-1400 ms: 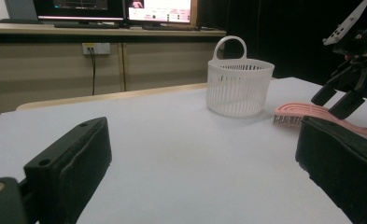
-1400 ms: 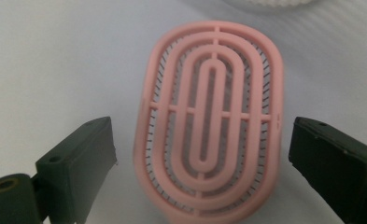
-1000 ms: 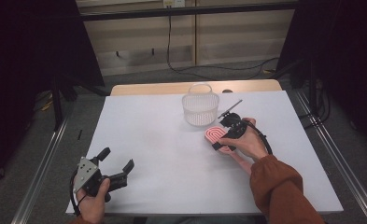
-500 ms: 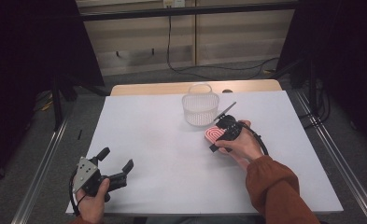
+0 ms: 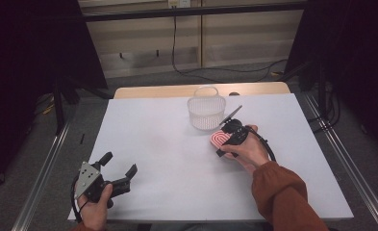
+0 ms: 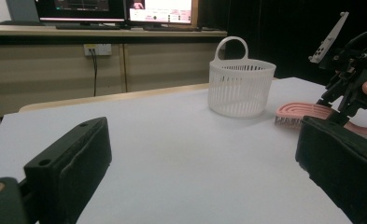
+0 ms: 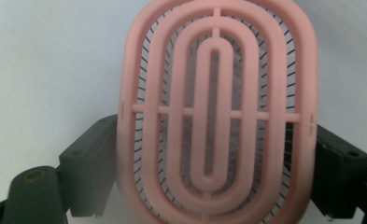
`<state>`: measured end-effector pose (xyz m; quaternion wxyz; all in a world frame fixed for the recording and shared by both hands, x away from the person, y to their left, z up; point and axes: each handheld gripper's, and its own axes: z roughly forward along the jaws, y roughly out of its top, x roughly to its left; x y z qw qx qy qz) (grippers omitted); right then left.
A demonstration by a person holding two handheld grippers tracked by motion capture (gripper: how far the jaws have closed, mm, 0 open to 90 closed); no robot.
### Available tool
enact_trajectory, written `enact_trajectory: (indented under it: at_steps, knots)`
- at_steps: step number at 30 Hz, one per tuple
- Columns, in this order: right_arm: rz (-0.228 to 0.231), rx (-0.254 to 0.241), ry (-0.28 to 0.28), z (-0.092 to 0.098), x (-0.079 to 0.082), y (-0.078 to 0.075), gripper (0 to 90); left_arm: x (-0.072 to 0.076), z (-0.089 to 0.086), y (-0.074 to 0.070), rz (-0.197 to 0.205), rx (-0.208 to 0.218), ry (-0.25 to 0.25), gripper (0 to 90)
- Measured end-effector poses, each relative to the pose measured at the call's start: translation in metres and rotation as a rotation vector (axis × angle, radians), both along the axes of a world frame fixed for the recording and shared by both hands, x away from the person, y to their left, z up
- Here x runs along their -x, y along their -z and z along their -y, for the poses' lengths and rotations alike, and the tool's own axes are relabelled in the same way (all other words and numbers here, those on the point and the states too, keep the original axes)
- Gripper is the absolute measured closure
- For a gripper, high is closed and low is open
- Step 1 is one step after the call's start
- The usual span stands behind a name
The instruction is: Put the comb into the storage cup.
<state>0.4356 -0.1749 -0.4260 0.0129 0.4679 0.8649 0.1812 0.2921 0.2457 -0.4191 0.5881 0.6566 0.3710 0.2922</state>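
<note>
Two jaws of the right gripper (image 5: 221,142) have just been closing around the pink brush (image 7: 217,116), flat on the table (image 5: 167,159) beside the white basket (image 5: 206,111); grip unconfirmed, lift and placement remain. Left gripper (image 5: 117,169) idles open.

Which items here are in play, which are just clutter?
In play:
- pink brush, between the right gripper's jaws, which have just been closing
- white basket, beside the brush

Idle:
- left gripper, open, nothing between its jaws
- monitors, on the counter behind
</note>
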Motion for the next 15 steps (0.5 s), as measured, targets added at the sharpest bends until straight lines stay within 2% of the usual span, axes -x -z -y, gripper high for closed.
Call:
enact_trajectory:
  at_steps: [5,15]
  knots:
    - [0.003,0.011,0.007,-0.0011,-0.0005,0.0,18.9,-0.0001,-0.0003,0.0,0.001,0.002,-0.001,3.5]
    - [0.01,0.038,0.013,-0.0057,-0.001,0.0025,16.2,-0.0002,-0.0001,0.0002,-0.001,0.003,-0.002,3.6]
